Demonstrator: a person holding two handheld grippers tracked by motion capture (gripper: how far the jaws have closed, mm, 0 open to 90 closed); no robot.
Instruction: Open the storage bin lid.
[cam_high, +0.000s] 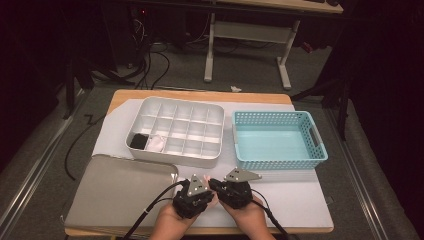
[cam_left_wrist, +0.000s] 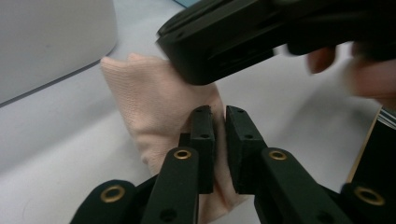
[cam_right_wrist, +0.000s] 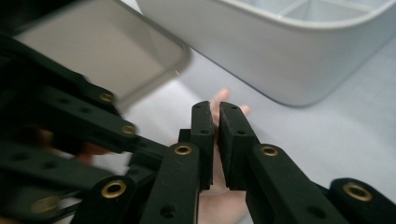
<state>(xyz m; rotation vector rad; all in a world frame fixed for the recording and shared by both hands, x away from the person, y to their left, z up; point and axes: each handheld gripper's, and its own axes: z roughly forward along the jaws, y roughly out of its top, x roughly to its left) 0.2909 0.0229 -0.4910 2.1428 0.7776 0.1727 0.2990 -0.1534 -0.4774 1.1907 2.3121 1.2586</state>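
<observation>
A pale pink cloth lies on the white mat at the front middle of the table, and both grippers meet over it. My left gripper has a narrow gap between its pads; the cloth runs under and between them, but they do not press on it. My right gripper also stands slightly apart, with the pink cloth showing through the gap. In the high view the left gripper and right gripper nearly touch, and a bit of the cloth peeks out between them.
A white divided organiser sits behind the grippers, with a black item and a white item in its front-left compartments. To the right stands a teal basket. A grey tray lies at the front left.
</observation>
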